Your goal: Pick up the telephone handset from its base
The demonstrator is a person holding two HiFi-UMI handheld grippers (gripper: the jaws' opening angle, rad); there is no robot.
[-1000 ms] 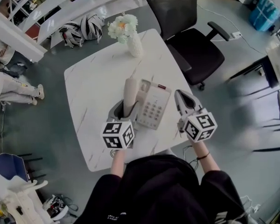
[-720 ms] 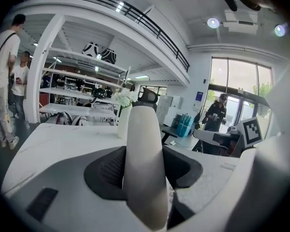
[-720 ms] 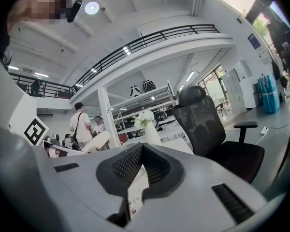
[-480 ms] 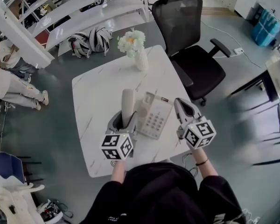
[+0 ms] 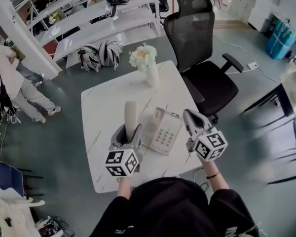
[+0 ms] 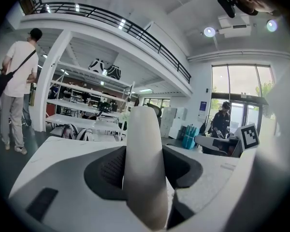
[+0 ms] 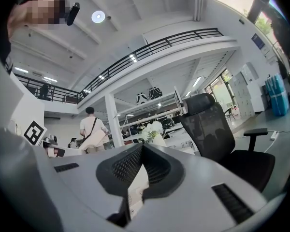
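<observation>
Left gripper [image 5: 128, 134]: jaws partly spread and clamped on the telephone handset [image 5: 130, 113]. The handset stands upright between the pads, its lower end down in the throat of the jaws and its rounded upper end rising well above the tips. In the left gripper view it fills the middle of the gap, with a dark ribbed pad on each side of it.

Telephone base [image 5: 163, 132]: flat on the white marble table [image 5: 103, 107], just to the right of the left jaws, keypad up. The handset is off it and just beside its left edge. Contact there cannot be made out.

Right gripper [image 5: 190, 116]: to the right of the base, jaws brought together at the tips, nothing held between them.

Ahead of both sets of jaws, at the far side of the table: vase of white flowers [image 5: 149, 68]. Beyond the right jaws: black office chair [image 5: 202, 38]. Far left of the left jaws: a person [image 5: 15, 83] standing on the floor.
</observation>
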